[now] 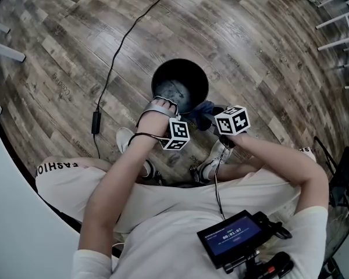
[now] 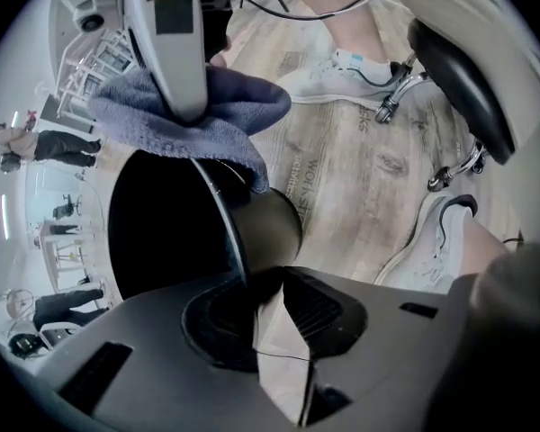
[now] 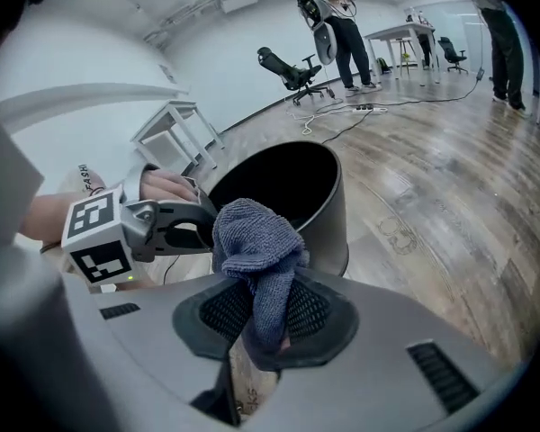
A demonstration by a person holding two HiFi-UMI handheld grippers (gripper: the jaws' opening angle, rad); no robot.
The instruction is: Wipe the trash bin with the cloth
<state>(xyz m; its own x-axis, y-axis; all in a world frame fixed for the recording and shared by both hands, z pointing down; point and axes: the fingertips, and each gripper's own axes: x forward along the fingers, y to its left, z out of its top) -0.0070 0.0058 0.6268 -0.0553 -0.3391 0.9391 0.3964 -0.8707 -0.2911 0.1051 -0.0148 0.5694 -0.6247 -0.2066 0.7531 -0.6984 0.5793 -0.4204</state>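
Blue-grey terry cloth (image 3: 256, 241) is bunching out of the right gripper (image 3: 263, 318), whose jaws are pinching it tight. It is hanging at the near rim of the upright black trash bin (image 3: 333, 214), which is standing just ahead and below on the wood floor (image 3: 450, 196). The left gripper (image 2: 268, 295) is clamping that rim, so the right is nearer for wiping.

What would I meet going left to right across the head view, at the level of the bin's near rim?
Cable's inline box → left gripper → cloth → right gripper. The trash bin overlaps several of these, so it is left out.
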